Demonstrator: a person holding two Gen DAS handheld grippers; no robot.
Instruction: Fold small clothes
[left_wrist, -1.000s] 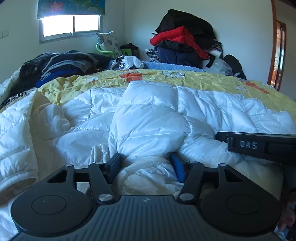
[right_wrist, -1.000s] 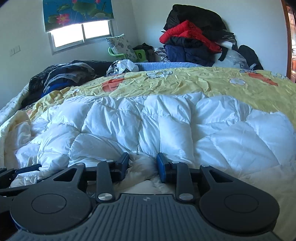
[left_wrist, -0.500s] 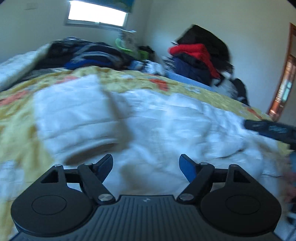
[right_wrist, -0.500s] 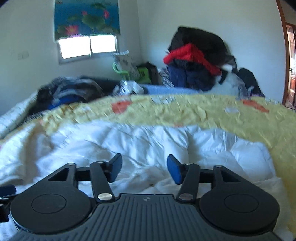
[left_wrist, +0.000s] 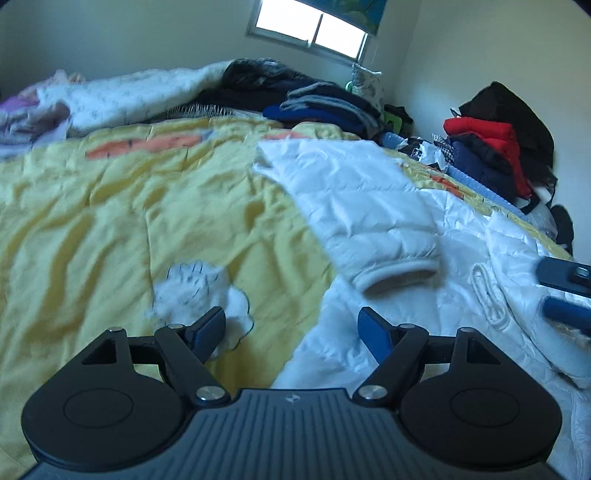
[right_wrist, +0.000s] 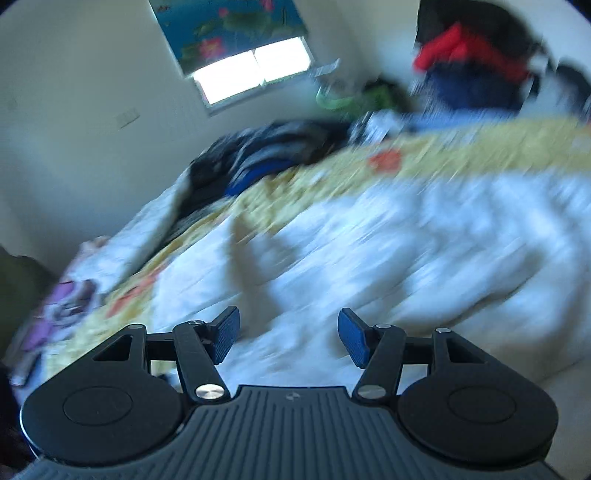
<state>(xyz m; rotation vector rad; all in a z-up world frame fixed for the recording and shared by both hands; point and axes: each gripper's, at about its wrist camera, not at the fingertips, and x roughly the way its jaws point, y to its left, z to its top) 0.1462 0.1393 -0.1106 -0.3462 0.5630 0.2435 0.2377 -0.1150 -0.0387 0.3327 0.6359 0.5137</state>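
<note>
Two matte black hand-held grippers, left gripper (left_wrist: 291, 328) and right gripper (right_wrist: 289, 336), are showing ribbed grey bodies, round black discs, silver screws and blue finger pads (left_wrist: 373, 334).

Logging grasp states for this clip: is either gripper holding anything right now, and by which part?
Nothing is held. The left gripper and right gripper have both just been opening and stand open and empty above the white jacket, whose sleeve lies free.

Left of the white jacket (left_wrist: 369, 206) you have open yellow quilt (left_wrist: 110, 221) to pass over, while folded dark clothes (left_wrist: 317, 103) behind it and piled coats (left_wrist: 495, 144) to its right block you.
</note>
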